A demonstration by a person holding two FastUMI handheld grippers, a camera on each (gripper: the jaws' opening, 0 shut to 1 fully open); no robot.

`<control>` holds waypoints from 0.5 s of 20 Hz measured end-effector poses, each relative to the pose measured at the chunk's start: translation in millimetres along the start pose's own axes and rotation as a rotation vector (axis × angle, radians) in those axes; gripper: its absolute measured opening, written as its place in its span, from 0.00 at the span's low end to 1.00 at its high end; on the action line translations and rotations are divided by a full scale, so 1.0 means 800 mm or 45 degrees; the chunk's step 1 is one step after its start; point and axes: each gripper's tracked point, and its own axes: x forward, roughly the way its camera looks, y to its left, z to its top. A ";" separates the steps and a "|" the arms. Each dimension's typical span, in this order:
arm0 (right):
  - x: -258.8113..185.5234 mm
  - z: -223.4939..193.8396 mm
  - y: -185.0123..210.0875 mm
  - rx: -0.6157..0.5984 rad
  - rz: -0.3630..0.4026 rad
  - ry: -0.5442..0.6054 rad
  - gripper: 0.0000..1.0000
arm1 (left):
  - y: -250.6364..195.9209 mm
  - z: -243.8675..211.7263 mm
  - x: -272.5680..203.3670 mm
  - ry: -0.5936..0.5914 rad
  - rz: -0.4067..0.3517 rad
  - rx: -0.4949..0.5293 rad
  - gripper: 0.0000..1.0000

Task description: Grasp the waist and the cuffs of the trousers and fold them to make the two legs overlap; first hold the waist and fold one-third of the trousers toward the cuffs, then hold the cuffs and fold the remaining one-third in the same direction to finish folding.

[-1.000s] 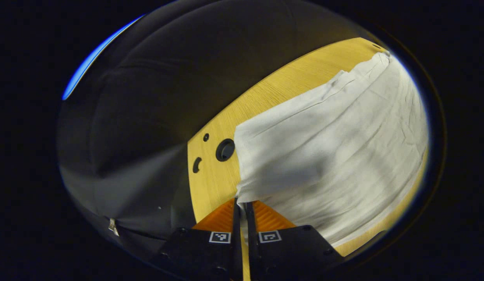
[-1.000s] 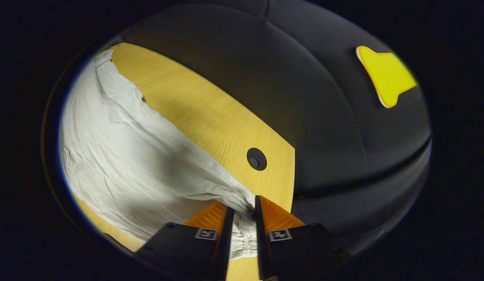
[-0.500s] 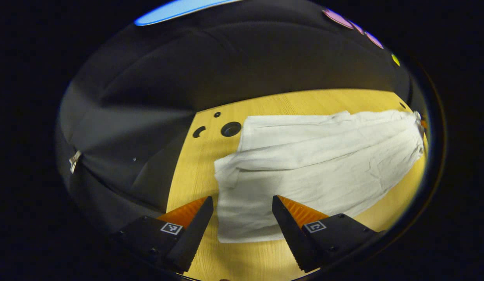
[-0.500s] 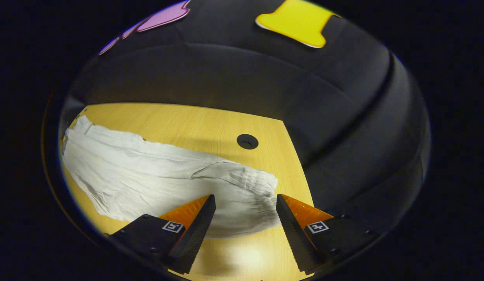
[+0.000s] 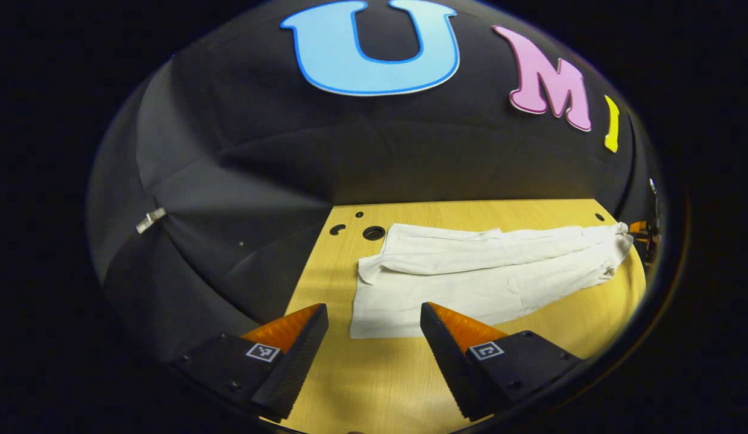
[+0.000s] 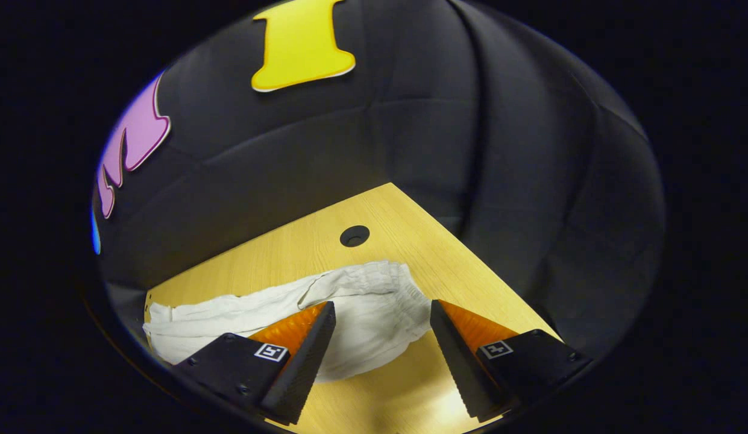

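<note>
White trousers (image 5: 488,280) lie flat and lengthwise on the wooden table (image 5: 374,386), one leg laid over the other. In the left gripper view the cuff end (image 5: 380,322) is nearest, just beyond my left gripper (image 5: 374,309), which is open, holds nothing and hovers short of the cloth. In the right gripper view the gathered waist (image 6: 380,289) lies between and beyond the fingers of my right gripper (image 6: 382,304), which is open and off the fabric. A small part of that right gripper (image 5: 642,229) shows past the waist at the far right of the left gripper view.
The table has a round cable hole (image 5: 374,232) and smaller holes near the cuff corner, and another hole (image 6: 354,235) beyond the waist. Black cloth walls close in behind the table. Bare wood (image 6: 404,392) lies between the trousers and the table's near edge.
Both grippers were shut on the trousers a second ago. They have opened, let go and drawn back and up. The trousers now rest flat on the table.
</note>
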 end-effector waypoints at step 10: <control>0.048 -0.021 -0.044 0.209 -0.098 0.071 0.98 | -0.049 -0.010 -0.096 0.003 -0.072 -0.104 0.98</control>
